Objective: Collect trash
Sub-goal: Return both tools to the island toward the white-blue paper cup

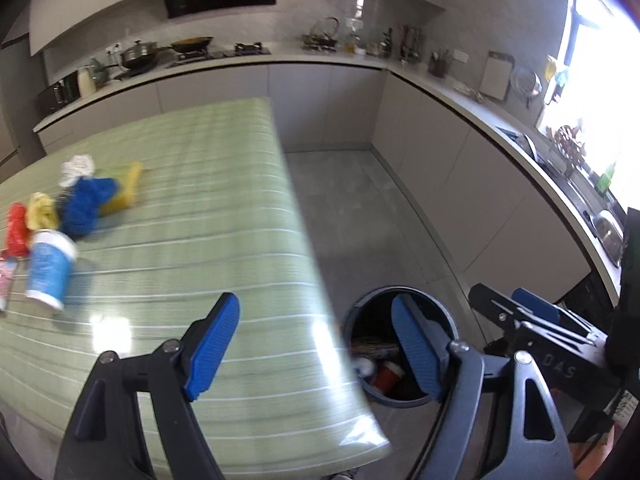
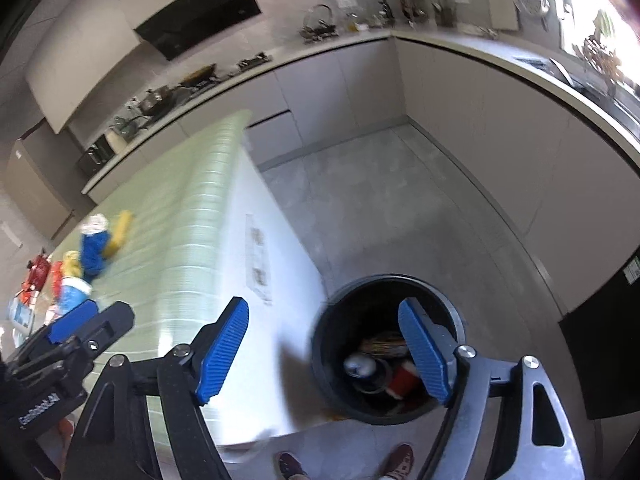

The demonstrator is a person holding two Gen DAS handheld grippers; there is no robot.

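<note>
A dark round trash bin [image 1: 452,320] stands on the floor beside the table's right edge; it also shows in the right wrist view [image 2: 320,344] with a red cup [image 2: 402,380] and other trash inside. On the green striped table [image 1: 208,208], at the left, lie a blue-and-white paper cup [image 1: 50,270], a blue crumpled bag [image 1: 86,204], yellow trash [image 1: 124,190], a yellow wad [image 1: 40,210], a red wad [image 1: 16,228] and white paper [image 1: 78,166]. My left gripper [image 1: 316,348] is open and empty over the table's edge. My right gripper [image 2: 324,350] is open and empty above the bin.
Grey kitchen counters [image 1: 320,60] with pots and utensils run along the back and right walls. Grey floor [image 1: 360,208] lies between table and cabinets. The person's shoes [image 2: 396,460] stand next to the bin. The right gripper's body [image 1: 536,320] shows right of the bin.
</note>
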